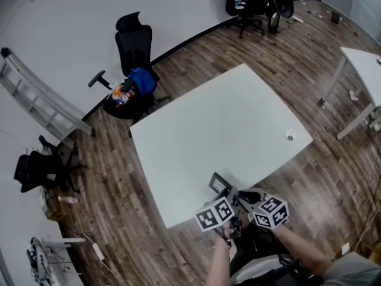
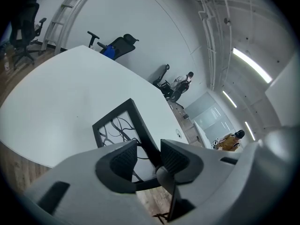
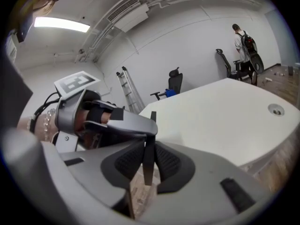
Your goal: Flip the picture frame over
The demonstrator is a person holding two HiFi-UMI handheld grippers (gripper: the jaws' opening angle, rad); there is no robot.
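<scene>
The picture frame (image 1: 217, 183) is black, with a white picture of dark swirls (image 2: 117, 125). It hangs tilted just above the near edge of the white table (image 1: 220, 118), held by both grippers. My left gripper (image 2: 144, 154) is shut on the frame's right rail near its lower corner. My right gripper (image 3: 149, 159) is shut on the frame, which shows edge-on as a thin dark strip (image 3: 148, 172) between the pads. The left gripper's fingers (image 3: 136, 125) clamp the same frame just ahead of it. In the head view the left gripper (image 1: 226, 196) and the right gripper (image 1: 245, 196) sit close together.
A small round white object (image 1: 290, 134) lies near the table's right edge. A black office chair (image 1: 134, 46) with a blue item stands beyond the far left corner. A ladder (image 1: 36, 94) leans on the wall. Another white table (image 1: 363, 64) stands to the right.
</scene>
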